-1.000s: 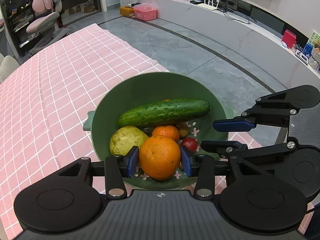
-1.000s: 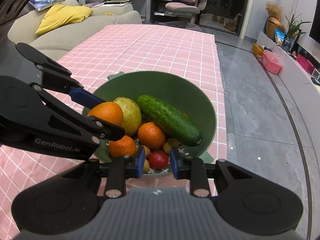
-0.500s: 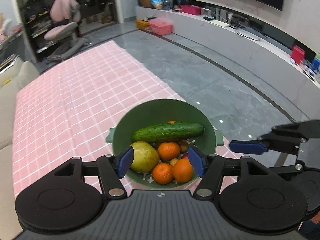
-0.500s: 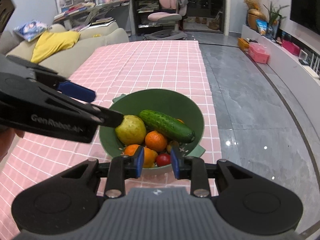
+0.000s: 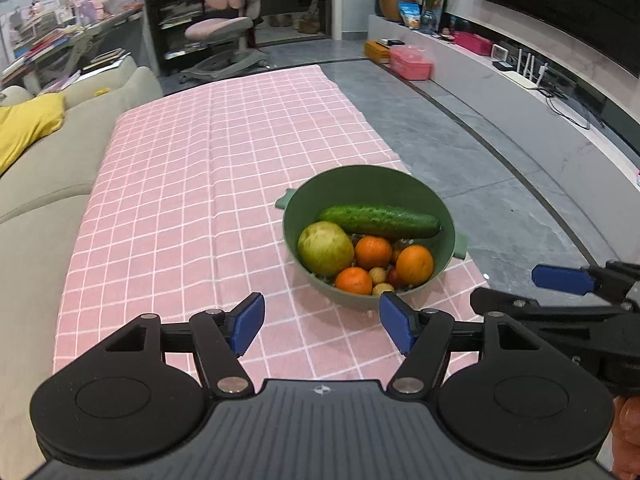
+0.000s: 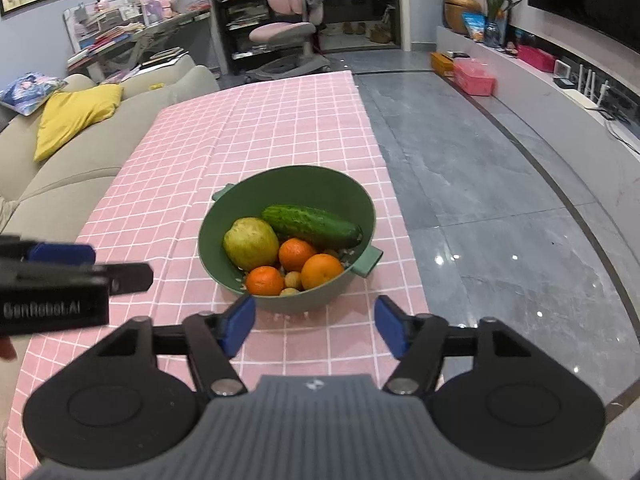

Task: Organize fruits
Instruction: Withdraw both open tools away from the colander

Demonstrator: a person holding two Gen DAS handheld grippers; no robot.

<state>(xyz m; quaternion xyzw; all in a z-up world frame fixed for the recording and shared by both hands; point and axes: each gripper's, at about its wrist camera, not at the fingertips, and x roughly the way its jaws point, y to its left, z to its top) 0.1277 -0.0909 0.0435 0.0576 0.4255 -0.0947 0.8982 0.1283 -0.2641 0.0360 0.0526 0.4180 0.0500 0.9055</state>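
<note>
Pink checked tablecloth, green bowl, heaped fruit

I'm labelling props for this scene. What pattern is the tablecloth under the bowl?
Pink with a white grid check, on the tablecloth; the right wrist view shows it best.

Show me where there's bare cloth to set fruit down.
Free: the pink checked cloth between the sofa and the green bowl, and its far stretch toward the chair. Crowded: inside the bowl, and the narrow strip between bowl and floor-side edge.

the cucumber hides fruit behind it, and small fruits sit half buried under oranges.
</note>
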